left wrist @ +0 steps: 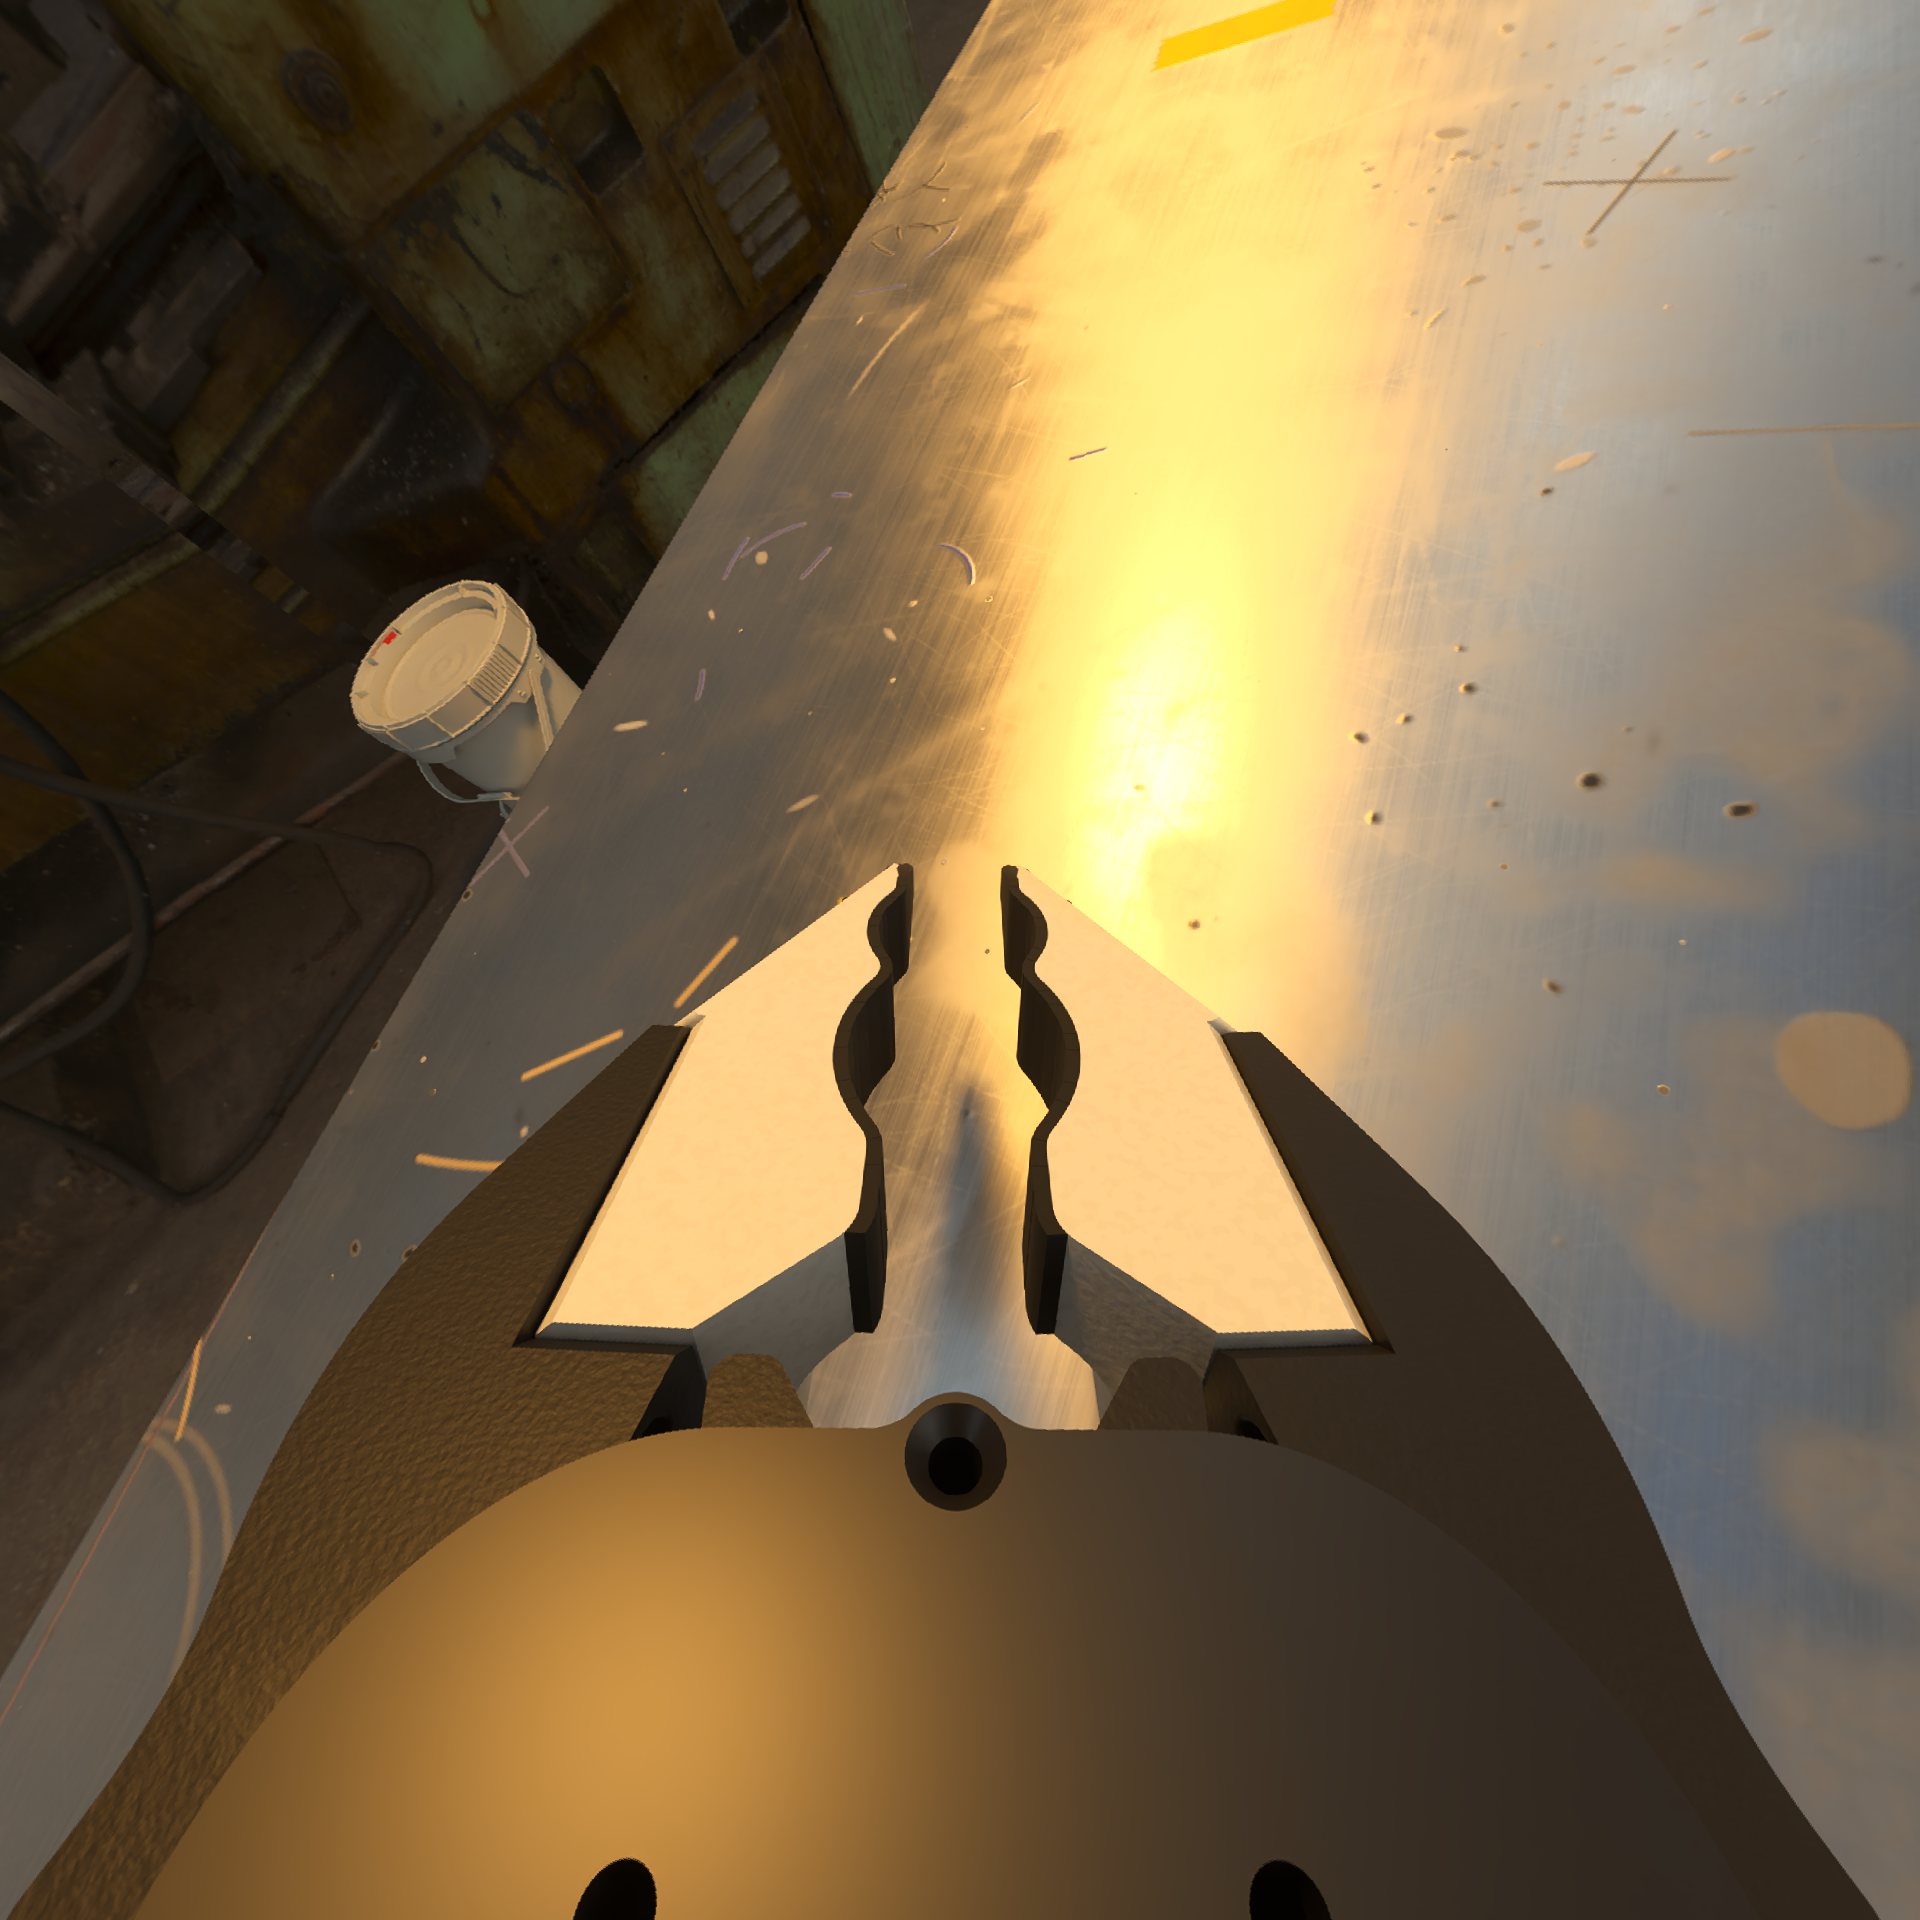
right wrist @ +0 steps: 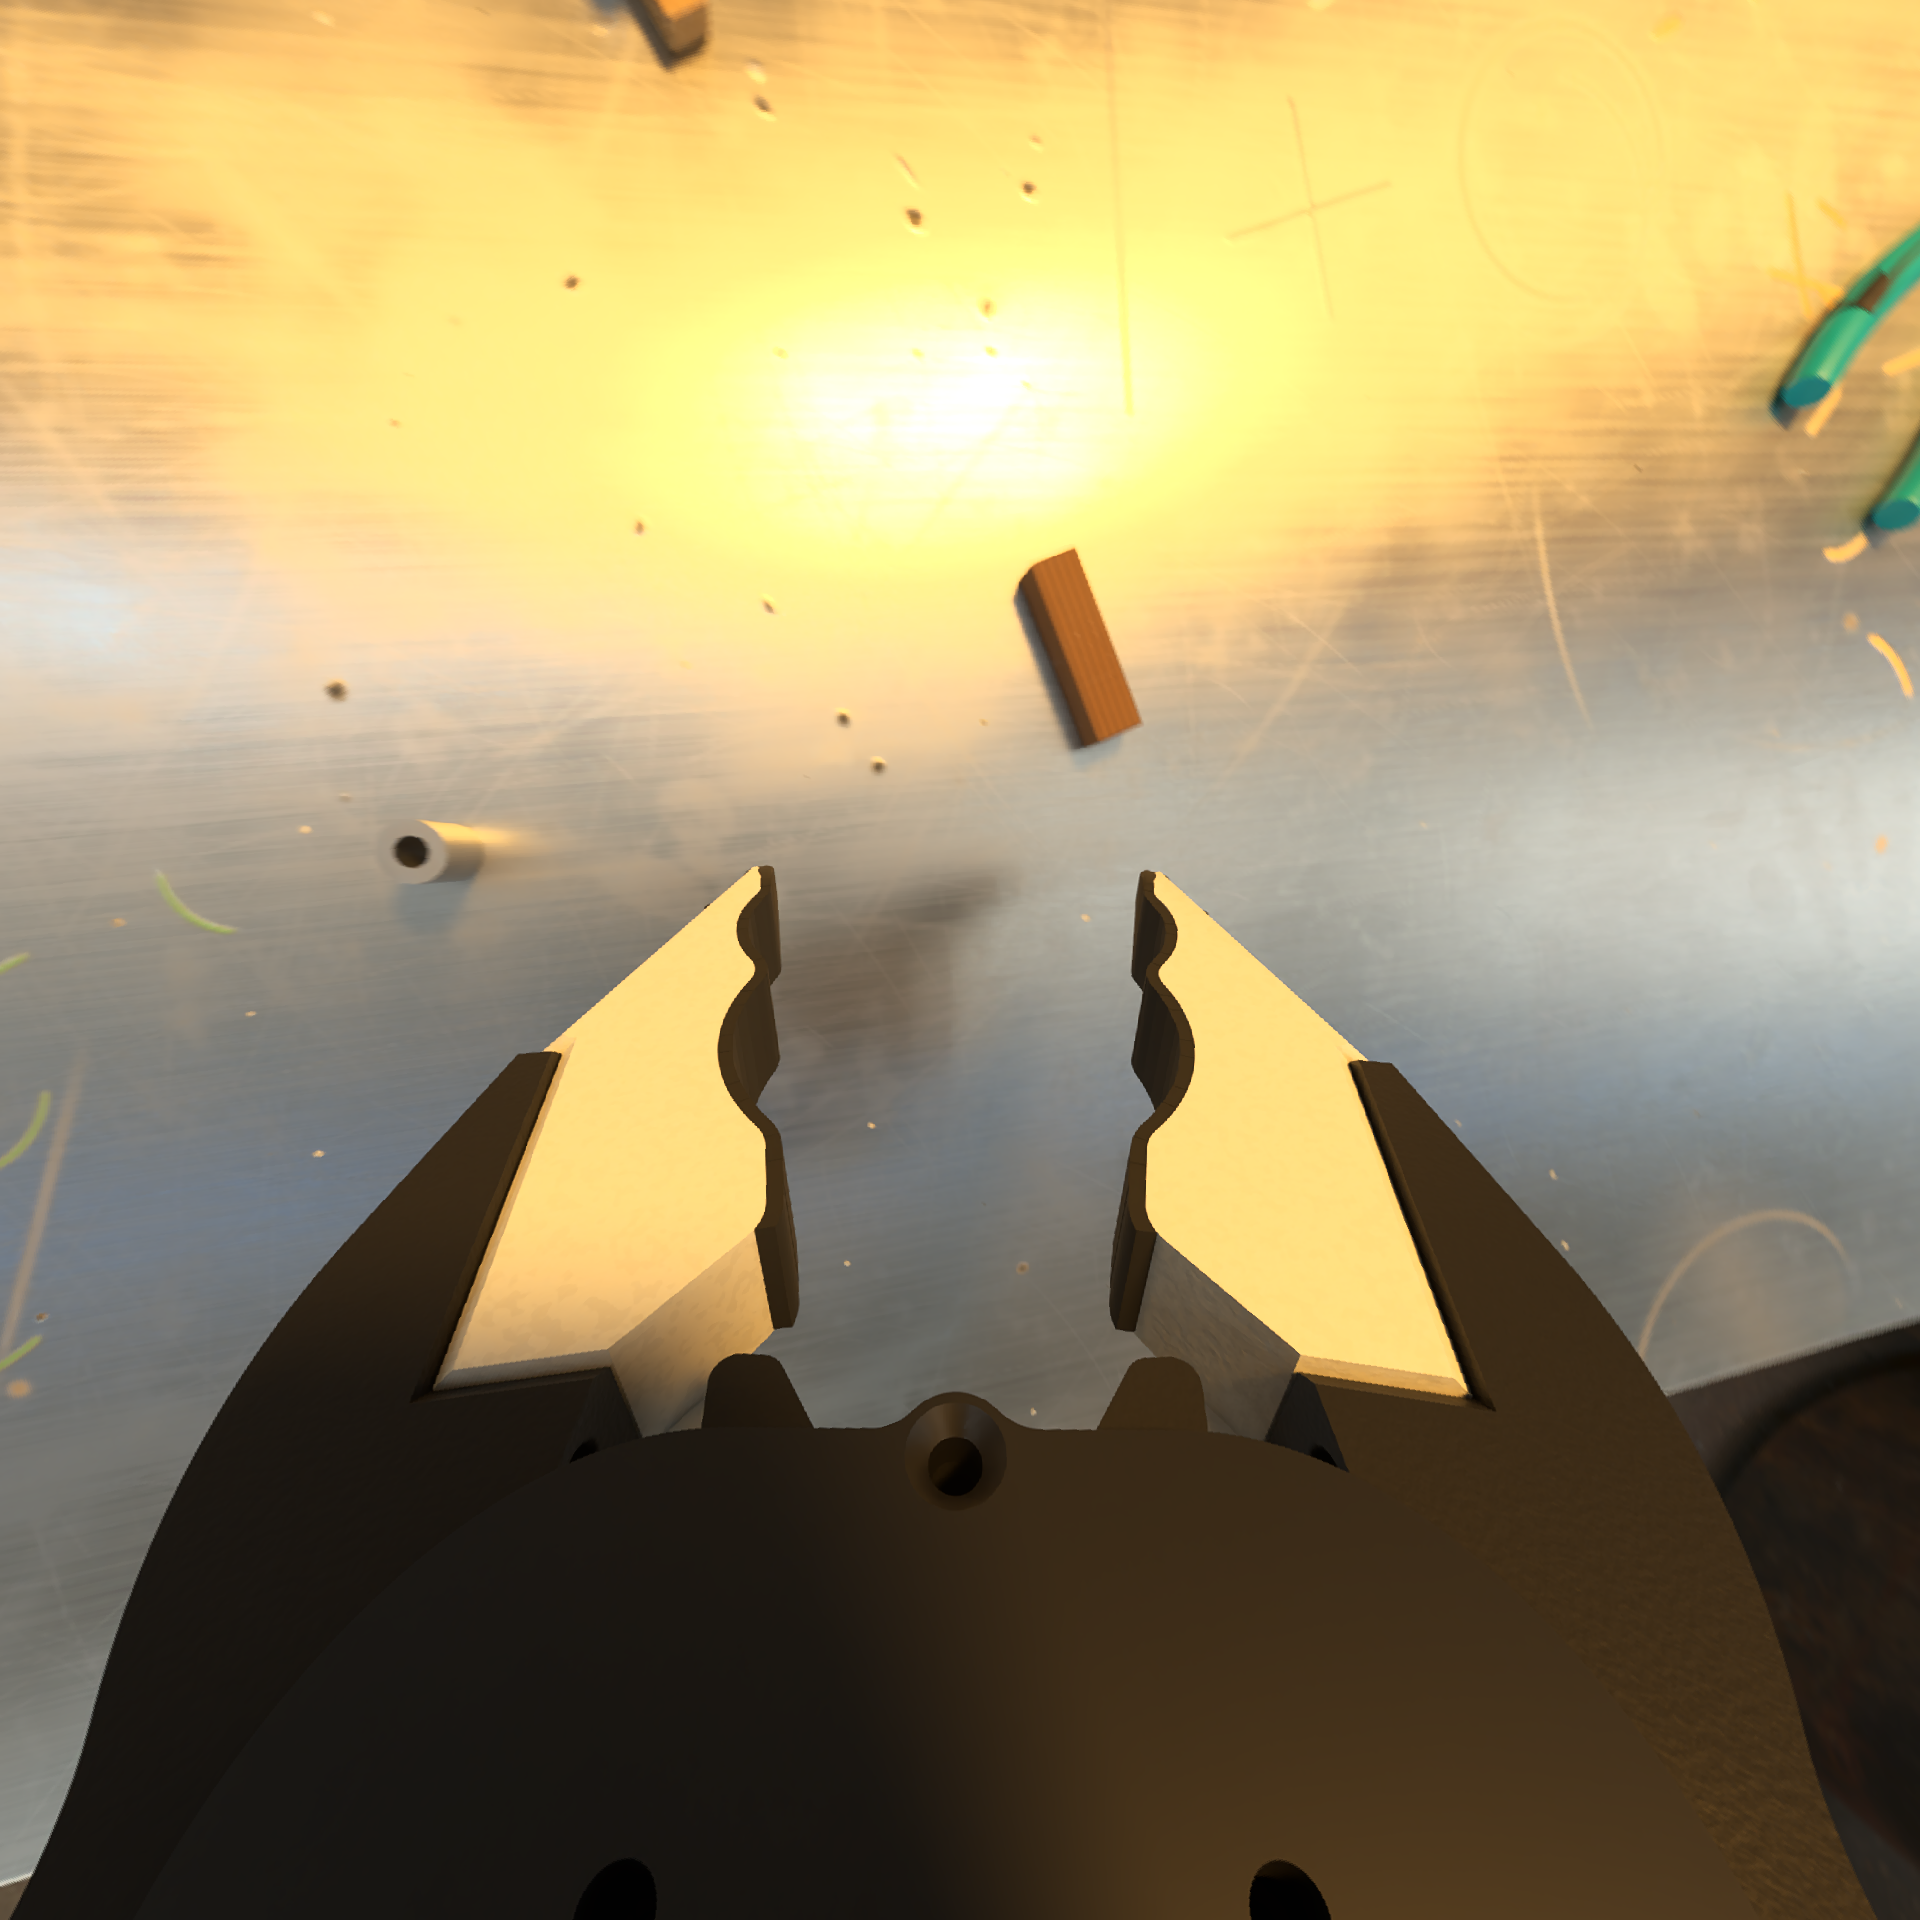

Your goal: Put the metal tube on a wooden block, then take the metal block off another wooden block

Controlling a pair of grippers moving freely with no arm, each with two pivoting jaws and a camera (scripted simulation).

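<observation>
In the right wrist view, a small metal tube (right wrist: 434,852) lies on its side on the metal table (right wrist: 416,520), ahead and to the left of my right gripper (right wrist: 956,873). A wooden block (right wrist: 1081,649) lies flat a little ahead and slightly right. A second blocky piece (right wrist: 675,21) is cut off by the top edge, and I cannot tell what lies on it. My right gripper is open and empty, above the table. My left gripper (left wrist: 956,868) is nearly shut with a narrow gap, empty, over bare tabletop (left wrist: 1351,623). No task object shows in the left wrist view.
Teal-handled tools (right wrist: 1839,343) lie at the far right. The table's edge (right wrist: 1766,1382) runs at the lower right. In the left wrist view the table edge (left wrist: 727,499) runs diagonally; a white bucket (left wrist: 457,686) and old machinery (left wrist: 468,208) stand on the floor beyond it.
</observation>
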